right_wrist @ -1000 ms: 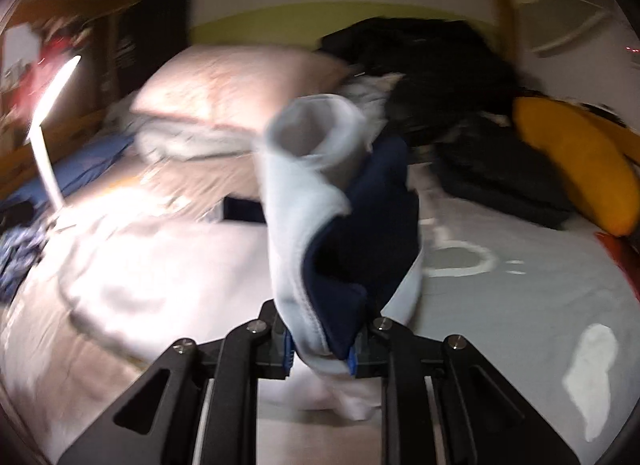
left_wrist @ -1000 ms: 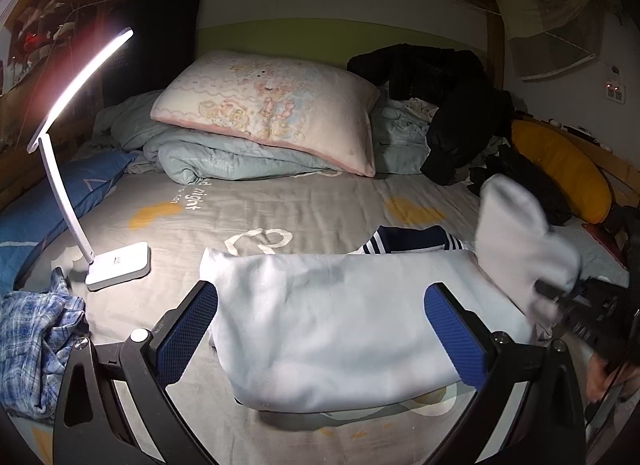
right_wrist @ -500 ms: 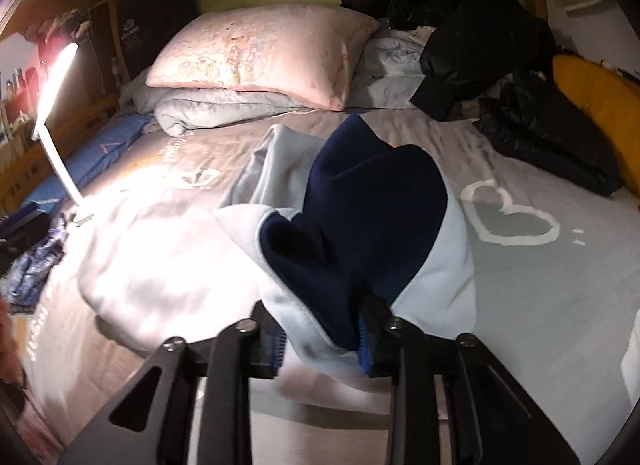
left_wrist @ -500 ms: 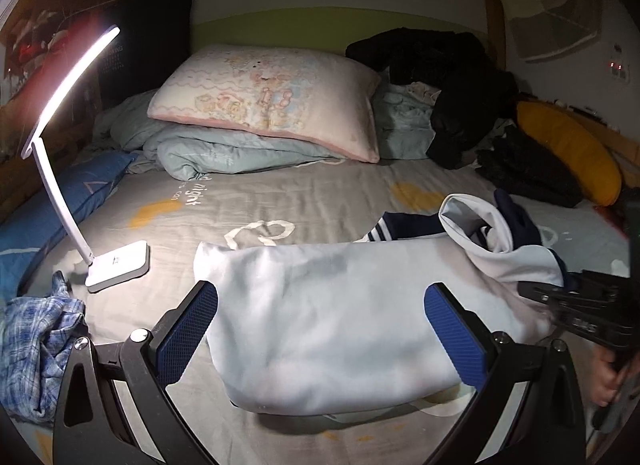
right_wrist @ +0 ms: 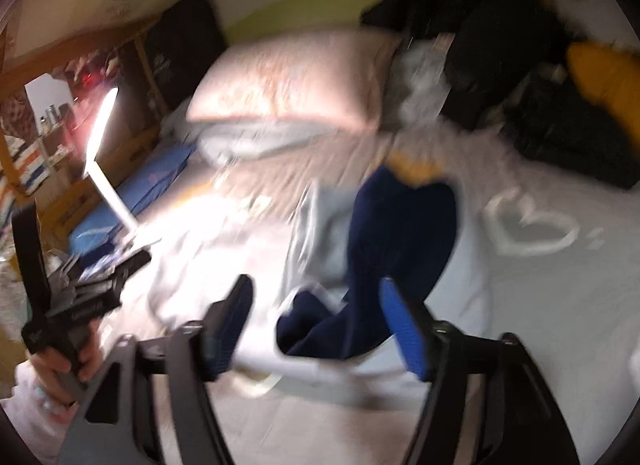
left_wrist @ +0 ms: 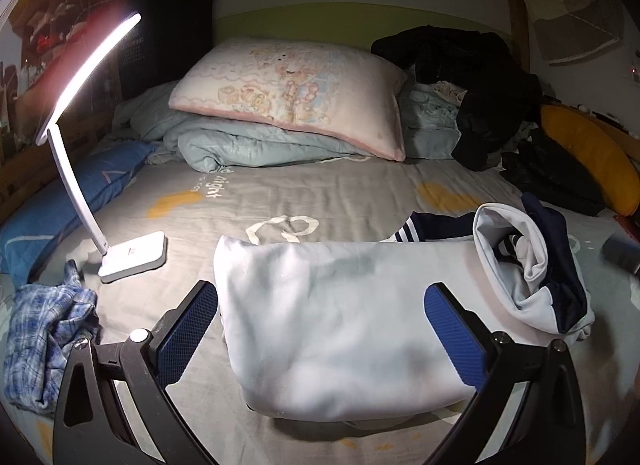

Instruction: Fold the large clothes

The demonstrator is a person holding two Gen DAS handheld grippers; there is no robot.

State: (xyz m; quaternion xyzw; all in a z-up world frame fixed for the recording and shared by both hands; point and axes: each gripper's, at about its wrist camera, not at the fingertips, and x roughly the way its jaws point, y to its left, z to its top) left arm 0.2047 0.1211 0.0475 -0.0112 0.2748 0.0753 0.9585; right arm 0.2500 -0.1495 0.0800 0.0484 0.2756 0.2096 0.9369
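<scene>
Sweatshirt [left_wrist: 340, 325], pale grey-white with navy trim, lies on the bed [left_wrist: 320, 201] at the near edge, body folded into a wide band running left to right. Left gripper [left_wrist: 320, 337] hangs just above its near half, fingers [left_wrist: 184, 329] spread wide and released, nothing between them. Right gripper [right_wrist: 316, 329] is blurred in its own view; its fingers are opening, and the navy-lined sleeve end [left_wrist: 536, 265] sits between them with no pad pressing on it, so it reads as let go. That sleeve end lies bunched and half rolled on the right end of the body, lining showing. Judgement: the step in hand is laying the right sleeve over the body. To do it well, clear the fingers straight off without snagging the cuff, then flatten the roll so the sleeve lies inside the body's outline. Left of the garment: checked cloth [left_wrist: 44, 341], lamp [left_wrist: 132, 257] lit. Far: pillow [left_wrist: 296, 93] on a rumpled quilt [left_wrist: 248, 145], dark clothes [left_wrist: 480, 77] far right.
</scene>
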